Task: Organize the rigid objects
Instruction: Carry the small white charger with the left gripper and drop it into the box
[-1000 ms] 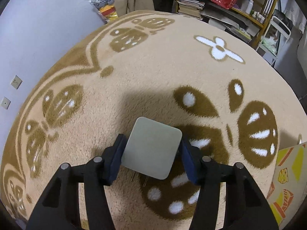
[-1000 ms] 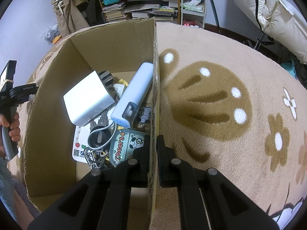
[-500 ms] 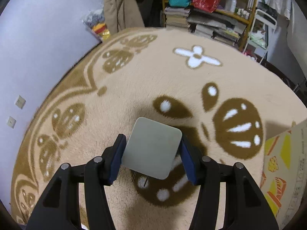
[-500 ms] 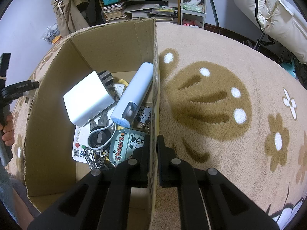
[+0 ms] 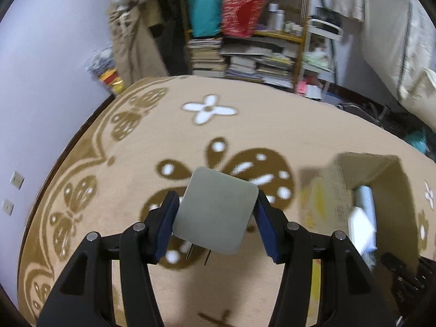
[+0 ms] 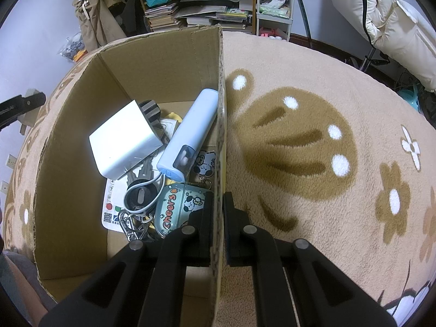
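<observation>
My left gripper (image 5: 216, 212) is shut on a white square plug charger (image 5: 215, 211), held in the air above the rug with its two metal prongs pointing down. The open cardboard box (image 5: 381, 179) shows at the right of the left wrist view. My right gripper (image 6: 217, 212) is shut on the right wall of the cardboard box (image 6: 218, 87). Inside lie a white adapter block (image 6: 125, 139), a light blue tube-shaped case (image 6: 190, 139), a "Cheers" cartoon case (image 6: 179, 207), a round black item with a white cable (image 6: 140, 197) and keys (image 6: 133, 226).
A beige rug (image 6: 313, 141) with brown and white motifs covers the floor. Cluttered shelves with books and bags (image 5: 245, 35) stand at the back, a padded white coat (image 6: 387, 19) hangs at the right. The lilac wall (image 5: 41, 68) with sockets runs along the left.
My left gripper has lifted and swung right with the charger, bringing the box into its view. The right gripper and the box have stayed put.
</observation>
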`<action>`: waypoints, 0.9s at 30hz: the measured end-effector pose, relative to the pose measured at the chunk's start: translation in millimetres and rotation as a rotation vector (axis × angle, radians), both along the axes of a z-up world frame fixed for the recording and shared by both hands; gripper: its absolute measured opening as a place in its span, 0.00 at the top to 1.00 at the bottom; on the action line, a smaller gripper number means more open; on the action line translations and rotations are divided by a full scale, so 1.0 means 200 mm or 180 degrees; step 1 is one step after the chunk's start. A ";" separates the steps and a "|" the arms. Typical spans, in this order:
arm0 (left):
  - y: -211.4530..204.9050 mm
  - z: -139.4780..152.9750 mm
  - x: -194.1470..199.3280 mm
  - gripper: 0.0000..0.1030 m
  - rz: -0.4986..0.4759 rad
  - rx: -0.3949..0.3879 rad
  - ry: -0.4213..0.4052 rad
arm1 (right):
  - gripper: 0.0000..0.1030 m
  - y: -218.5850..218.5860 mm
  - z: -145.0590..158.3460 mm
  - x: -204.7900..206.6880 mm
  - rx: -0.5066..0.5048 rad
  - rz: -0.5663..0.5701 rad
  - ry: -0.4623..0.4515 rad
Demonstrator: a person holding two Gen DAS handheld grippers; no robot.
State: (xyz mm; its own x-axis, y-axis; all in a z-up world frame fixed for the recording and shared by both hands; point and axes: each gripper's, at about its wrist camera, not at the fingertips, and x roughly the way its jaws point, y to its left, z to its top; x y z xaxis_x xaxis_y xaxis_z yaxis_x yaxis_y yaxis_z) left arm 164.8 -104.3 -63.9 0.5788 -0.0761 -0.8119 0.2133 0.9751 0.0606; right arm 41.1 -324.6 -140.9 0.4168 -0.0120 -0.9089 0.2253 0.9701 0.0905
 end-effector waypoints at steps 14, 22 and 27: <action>-0.41 0.18 -0.34 0.47 -0.0891 -0.0052 -0.0197 | 0.93 0.00 0.00 0.00 0.0002 -0.0002 0.0001; -0.51 0.12 -0.42 0.47 -0.1118 -0.0062 -0.0045 | 0.93 0.00 0.00 0.00 0.0003 -0.0002 0.0002; -0.55 0.05 -0.44 0.47 -0.1178 -0.0020 0.0065 | 0.93 0.00 0.00 0.00 0.0002 -0.0001 0.0002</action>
